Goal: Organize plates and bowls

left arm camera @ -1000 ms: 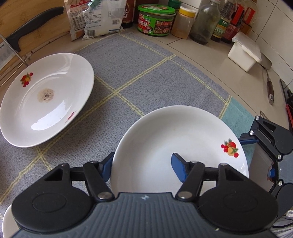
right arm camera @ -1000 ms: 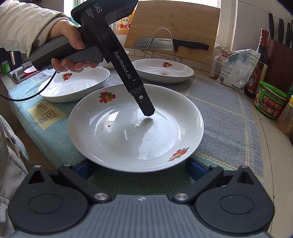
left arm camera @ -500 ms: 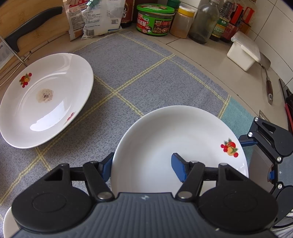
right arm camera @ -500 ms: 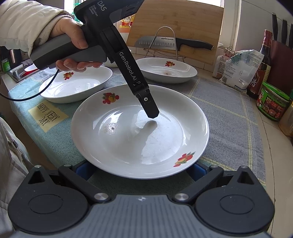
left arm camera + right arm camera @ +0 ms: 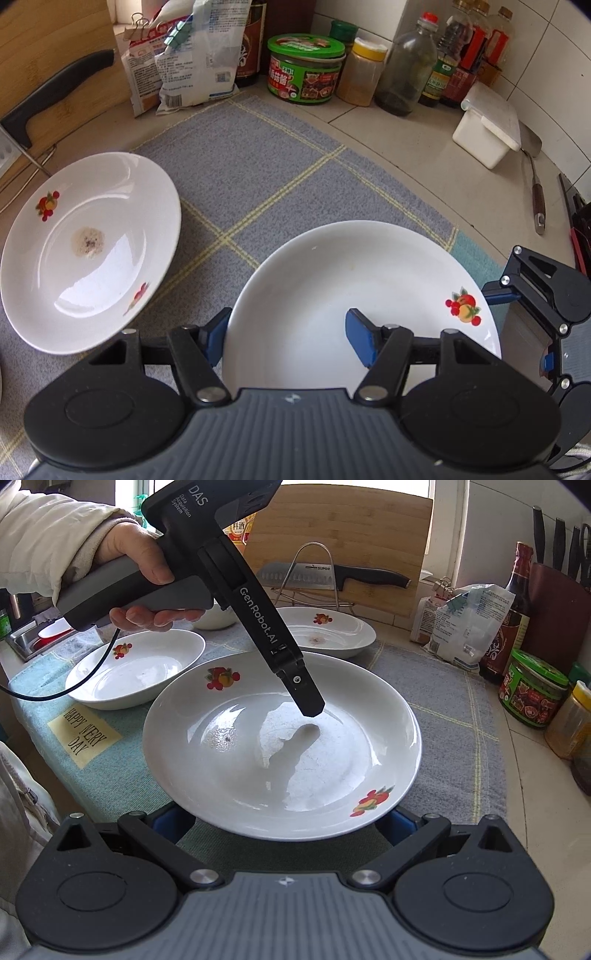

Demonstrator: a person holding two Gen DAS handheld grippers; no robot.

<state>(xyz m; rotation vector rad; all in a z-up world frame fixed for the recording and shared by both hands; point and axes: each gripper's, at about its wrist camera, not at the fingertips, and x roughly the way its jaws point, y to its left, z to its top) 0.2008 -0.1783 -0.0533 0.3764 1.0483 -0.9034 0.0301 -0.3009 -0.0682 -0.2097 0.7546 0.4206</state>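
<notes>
A white plate with fruit prints (image 5: 351, 280) (image 5: 258, 768) sits over the grey checked mat (image 5: 258, 177). My left gripper (image 5: 286, 332) is shut on its rim, one blue pad outside the edge and one inside the dish. In the right wrist view a hand (image 5: 140, 565) holds that gripper, and its inner finger (image 5: 295, 679) reaches into the plate. My right gripper (image 5: 282, 823) (image 5: 521, 328) is open, both fingers tucked under the plate's near rim. A second plate (image 5: 88, 251) (image 5: 325, 631) has a brown stain at its centre. A third (image 5: 136, 668) rests on the teal towel (image 5: 110, 775).
Along the back stand a green-lidded jar (image 5: 306, 70), several bottles (image 5: 402, 62), clipped bags (image 5: 184, 62) and a white lidded box (image 5: 487, 129). A spatula (image 5: 535, 177) lies at the right. A knife on a wire rack (image 5: 332, 576) leans against a wooden board.
The plate keeps its place between the left jaws. In the left wrist view the background has slid slightly down, so more of the jars shows. The right gripper stays under the rim.
</notes>
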